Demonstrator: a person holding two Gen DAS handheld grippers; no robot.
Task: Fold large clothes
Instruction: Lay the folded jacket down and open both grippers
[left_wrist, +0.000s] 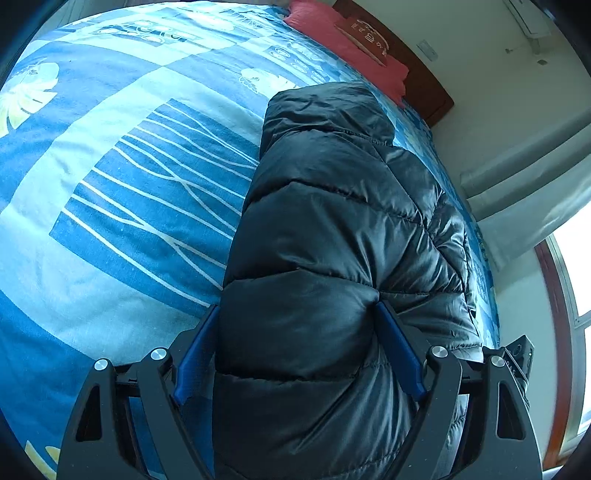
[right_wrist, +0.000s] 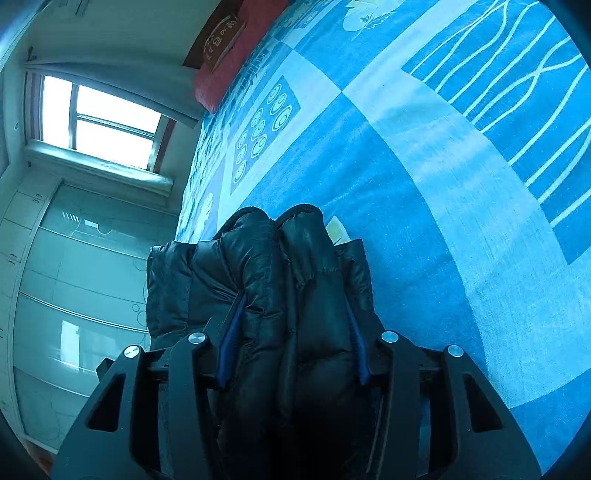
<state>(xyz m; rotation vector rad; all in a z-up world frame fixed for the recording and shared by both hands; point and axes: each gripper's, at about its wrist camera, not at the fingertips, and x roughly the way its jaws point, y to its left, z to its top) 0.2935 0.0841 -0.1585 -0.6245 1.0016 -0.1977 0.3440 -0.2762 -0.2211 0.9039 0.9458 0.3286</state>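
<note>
Bedspread (left_wrist: 110, 184) blue patterned, red pillow (left_wrist: 343, 40) at headboard; left claw (left_wrist: 299, 314) and right claw (right_wrist: 293, 306) each clamped on black puffer jacket (left_wrist: 332, 229).

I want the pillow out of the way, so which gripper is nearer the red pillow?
Cannot tell. Both the left gripper and the right gripper clamp the black puffer jacket, with the red pillow far ahead at the headboard.

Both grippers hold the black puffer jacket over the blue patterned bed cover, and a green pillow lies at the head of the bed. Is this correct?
Not quite: the pillow is red, not green, as the left wrist view shows. The rest holds: the left gripper and the right gripper have their jaws closed on the black puffer jacket over the blue bed cover.
</note>
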